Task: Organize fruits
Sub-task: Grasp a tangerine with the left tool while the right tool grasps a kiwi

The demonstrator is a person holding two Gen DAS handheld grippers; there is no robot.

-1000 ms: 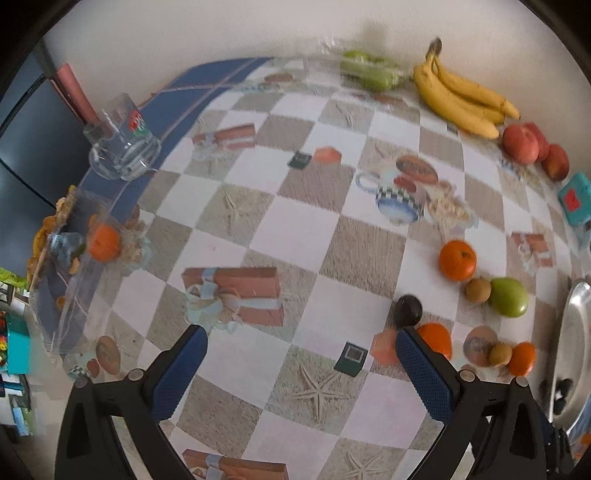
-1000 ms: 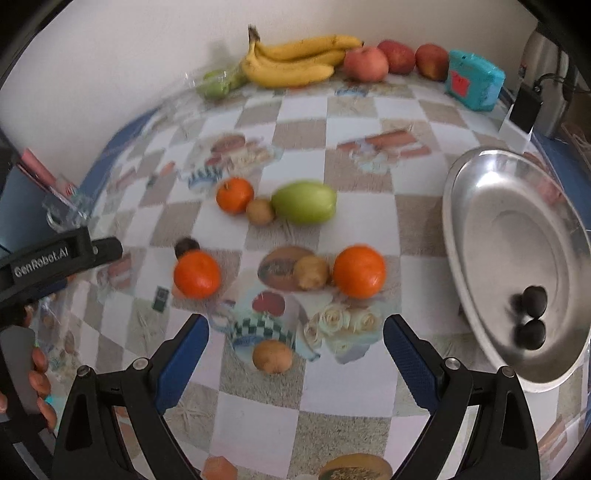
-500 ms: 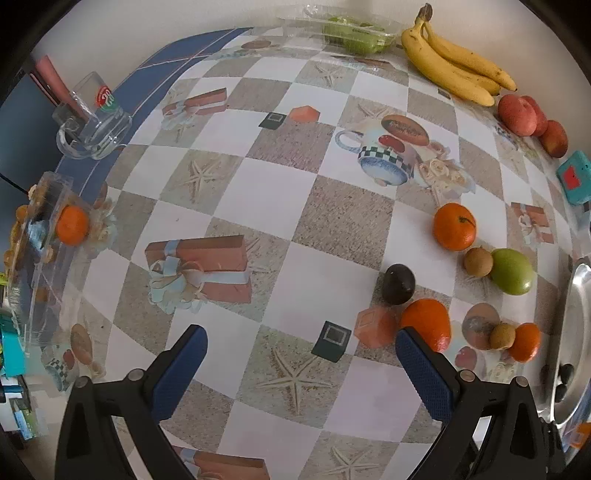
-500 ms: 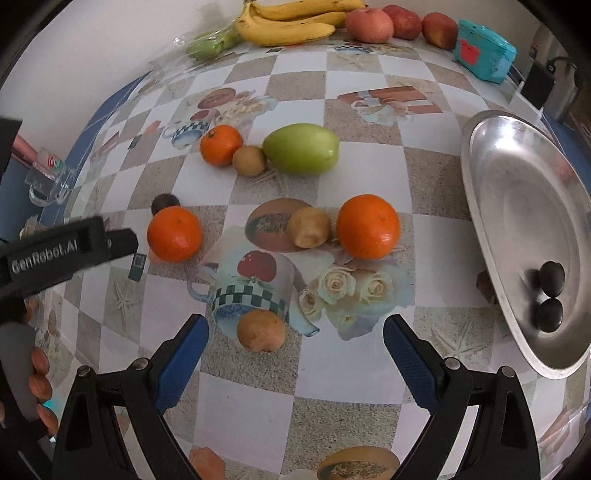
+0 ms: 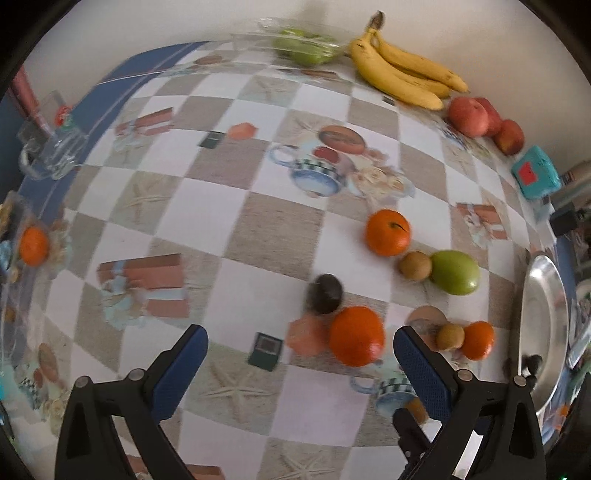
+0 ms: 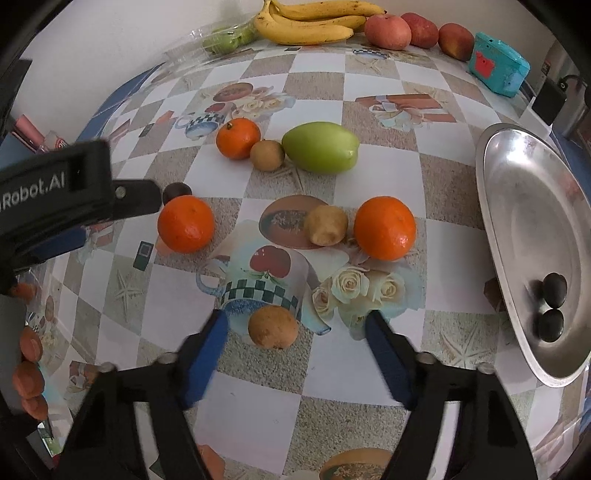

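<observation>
Right wrist view: right hand-held gripper (image 6: pixel 295 332), jaws just narrowed yet clear of the small round brown fruit (image 6: pixel 272 327) between them on the checkered worktop (image 6: pixel 369 110); two dark fruits (image 6: pixel 552 306) in the oval steel tray (image 6: pixel 517 155). Left wrist view only: left hand-held gripper (image 5: pixel 299 347) released above a large orange (image 5: pixel 356 335), beside a dark round fruit (image 5: pixel 325 298); clear glass mug (image 5: pixel 51 155) at the far edge.

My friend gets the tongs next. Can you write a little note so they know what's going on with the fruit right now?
Right tongs: open, just been closing around the brown fruit, pads not touching it yet.
Left tongs: open, empty, above the near orange and dark fruit.
Done: two dark fruits lie in the metal tray.
Left: oranges, brown fruits and the green fruit on the table; bananas and apples sit by the wall.
</observation>
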